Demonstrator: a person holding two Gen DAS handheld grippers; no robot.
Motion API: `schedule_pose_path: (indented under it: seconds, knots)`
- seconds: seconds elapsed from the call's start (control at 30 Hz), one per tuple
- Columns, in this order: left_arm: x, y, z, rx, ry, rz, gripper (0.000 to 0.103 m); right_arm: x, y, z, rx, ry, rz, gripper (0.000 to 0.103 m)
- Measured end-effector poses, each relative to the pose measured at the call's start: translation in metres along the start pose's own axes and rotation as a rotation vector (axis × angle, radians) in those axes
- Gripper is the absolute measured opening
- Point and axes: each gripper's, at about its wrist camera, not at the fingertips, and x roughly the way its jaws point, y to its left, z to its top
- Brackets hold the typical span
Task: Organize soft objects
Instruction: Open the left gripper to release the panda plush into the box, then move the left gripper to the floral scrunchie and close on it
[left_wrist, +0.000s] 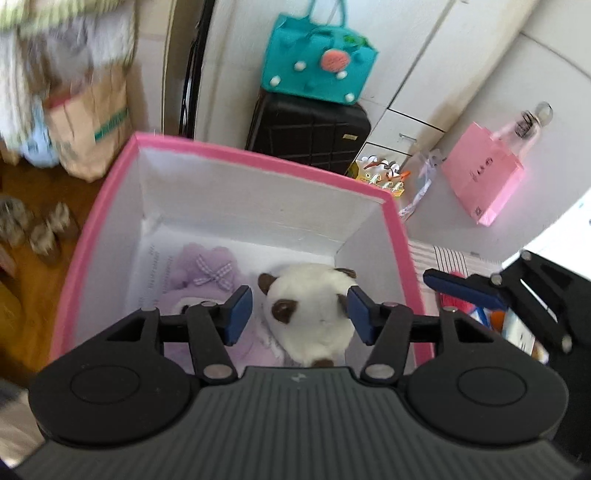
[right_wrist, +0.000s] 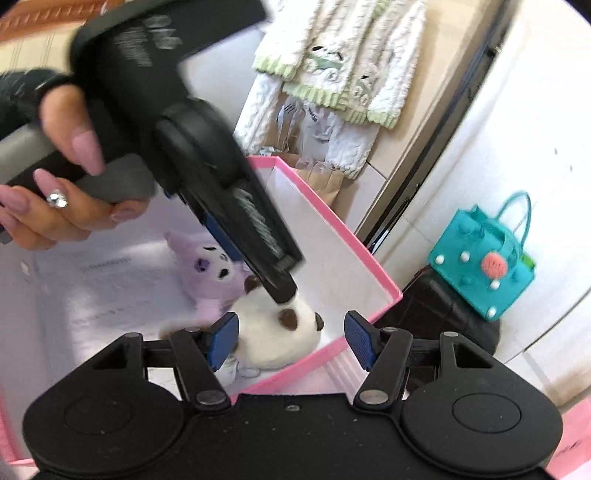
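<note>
The pink-rimmed box (left_wrist: 255, 158) stands open on the floor, its inner walls white. Two soft toys lie on its bottom, side by side and touching: a white plush with brown ears (left_wrist: 314, 310) and a purple plush (left_wrist: 207, 273) bearing a checked bow.

The left gripper (left_wrist: 301, 314) hangs above the box interior, angled downward. Its jaws stand partly open with blue pads either side of the white plush as seen from its own camera. The right wrist view shows one finger's tip at the top of that plush; actual contact cannot be confirmed, and nothing is clamped.

The right gripper (right_wrist: 291, 341) sits over the near rim of the box. Its jaws are partly open and empty — the pink rim and the white plush show through the gap. The left gripper's body and the person's hand (right_wrist: 62, 199) on its handle cross the right camera's field and hide much of the box interior.

Surroundings:
- a black suitcase (left_wrist: 306, 136) behind the box, with a teal felt bag (left_wrist: 317, 62) on top;
- a pink paper bag (left_wrist: 484, 177) on a door handle;
- a brown paper bag (left_wrist: 96, 125) to the left;
- a fleecy white-and-green garment (right_wrist: 332, 74) hanging above it.
</note>
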Motion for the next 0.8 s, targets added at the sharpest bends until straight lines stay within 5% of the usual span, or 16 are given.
schedule_pose_path:
  seconds: [0.17,0.43,0.8]
  knots:
    - [-0.045,-0.02,-0.015,0.122,-0.048,0.07,0.057,-0.034,-0.01,-0.019,0.194,-0.032,0.079,0.067]
    - [-0.1,-0.054,-0.037,0.232,-0.089,0.079,0.058,-0.088,-0.016,-0.046,0.401,-0.073,0.149,0.067]
    - [-0.155,-0.096,-0.092,0.308,-0.261,-0.025,0.064,-0.161,-0.033,-0.082,0.516,-0.111,0.098,0.067]
